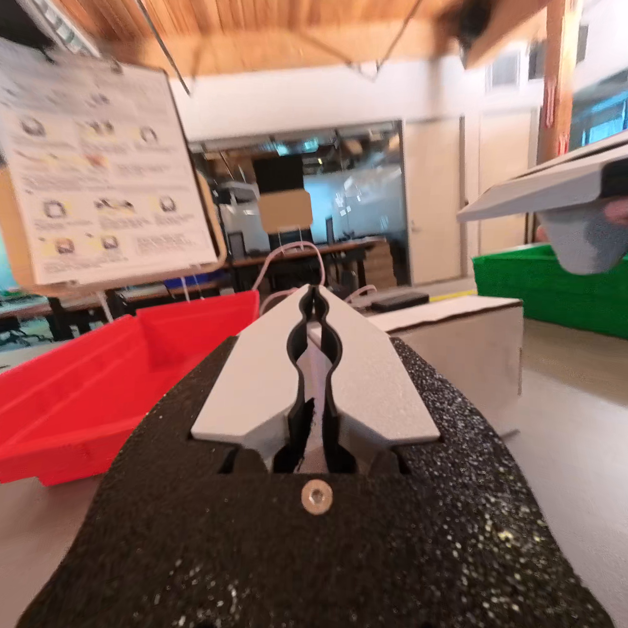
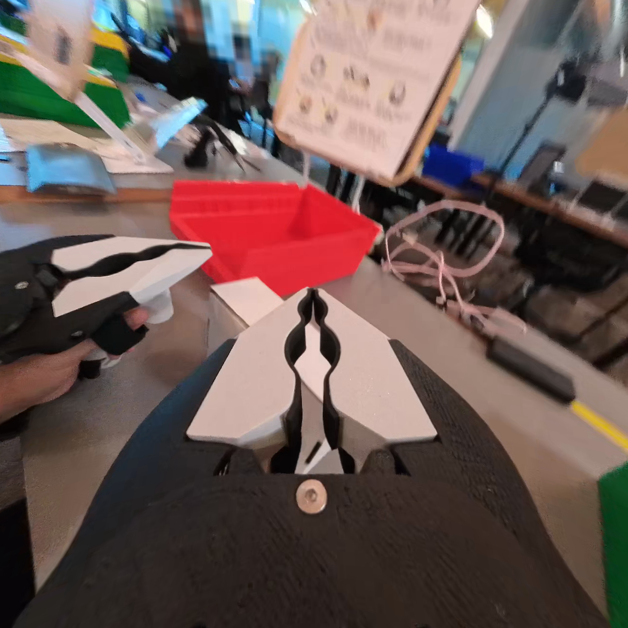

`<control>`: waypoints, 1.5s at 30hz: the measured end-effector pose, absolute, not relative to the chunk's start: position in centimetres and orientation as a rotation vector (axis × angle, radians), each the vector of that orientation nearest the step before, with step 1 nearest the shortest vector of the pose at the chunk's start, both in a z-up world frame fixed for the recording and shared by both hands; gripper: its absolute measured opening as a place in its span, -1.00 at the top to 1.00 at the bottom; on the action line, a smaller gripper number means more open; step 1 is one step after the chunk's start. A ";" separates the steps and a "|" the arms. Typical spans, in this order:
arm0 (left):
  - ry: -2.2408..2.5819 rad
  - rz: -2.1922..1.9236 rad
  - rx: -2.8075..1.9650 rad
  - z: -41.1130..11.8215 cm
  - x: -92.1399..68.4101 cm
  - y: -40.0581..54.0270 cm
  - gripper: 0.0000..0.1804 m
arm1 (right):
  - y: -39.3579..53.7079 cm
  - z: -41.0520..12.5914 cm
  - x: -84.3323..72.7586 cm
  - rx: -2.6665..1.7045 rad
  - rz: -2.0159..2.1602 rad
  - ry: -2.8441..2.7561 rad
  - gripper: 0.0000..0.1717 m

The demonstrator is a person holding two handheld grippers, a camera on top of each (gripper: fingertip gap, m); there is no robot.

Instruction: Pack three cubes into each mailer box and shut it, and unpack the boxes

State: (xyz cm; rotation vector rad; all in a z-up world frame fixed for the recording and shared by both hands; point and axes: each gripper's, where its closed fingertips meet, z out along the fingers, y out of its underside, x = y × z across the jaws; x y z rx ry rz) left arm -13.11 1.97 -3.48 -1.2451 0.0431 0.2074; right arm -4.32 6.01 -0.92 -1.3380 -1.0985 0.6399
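My left gripper [image 1: 313, 289] is shut with nothing in it, held above the table just short of a closed white mailer box [image 1: 458, 326]. It also shows in the right wrist view [image 2: 204, 246] at the left, shut, in a person's hand. My right gripper [image 2: 312, 291] is shut with nothing in it, above the same white mailer box [image 2: 244, 297]. It shows in the left wrist view [image 1: 469, 212] at the upper right, above the box. No cubes are in sight.
A red bin [image 1: 85, 384] lies left of the box, also in the right wrist view [image 2: 278, 238]. A green bin [image 1: 550, 292] stands at the right. A picture board [image 1: 95, 170] hangs behind. Pink cable [image 2: 441, 258] and a black adapter [image 2: 530, 370] lie by the table's far edge. My hands' fingertips stand some 10 cm from each other.
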 end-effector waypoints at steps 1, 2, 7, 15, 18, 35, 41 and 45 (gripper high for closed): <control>0.027 0.206 -1.207 -3.2 -13.6 1.6 1.00 | 5.3 -0.3 -4.8 -1.276 0.656 -1.151 0.44; 0.009 0.188 -1.185 -3.2 -13.9 1.4 1.00 | 4.6 -0.5 -5.5 -1.255 0.683 -1.241 0.34; -0.058 0.070 -1.145 -3.1 -14.9 0.9 0.93 | 5.8 -6.2 -7.2 -1.369 0.470 -1.755 -0.18; 0.008 0.100 -1.134 -3.1 -13.9 0.4 0.95 | 5.4 -11.2 -8.7 -1.464 0.289 -2.364 -0.26; 0.004 0.082 -1.129 -3.1 -14.0 0.3 0.95 | 6.3 -12.7 -8.7 -1.526 0.183 -2.498 -0.16; 0.004 0.027 -1.160 -3.6 -13.9 0.8 0.96 | 6.9 -10.9 -5.0 -1.358 0.283 -2.397 0.17; 0.002 0.029 -1.179 -3.8 -14.0 1.2 0.96 | 10.3 -3.5 4.0 -1.275 0.131 -2.063 0.17; 0.007 0.022 -1.196 -4.1 -13.8 1.6 0.96 | 16.0 3.5 13.3 -1.359 -0.112 -1.741 0.18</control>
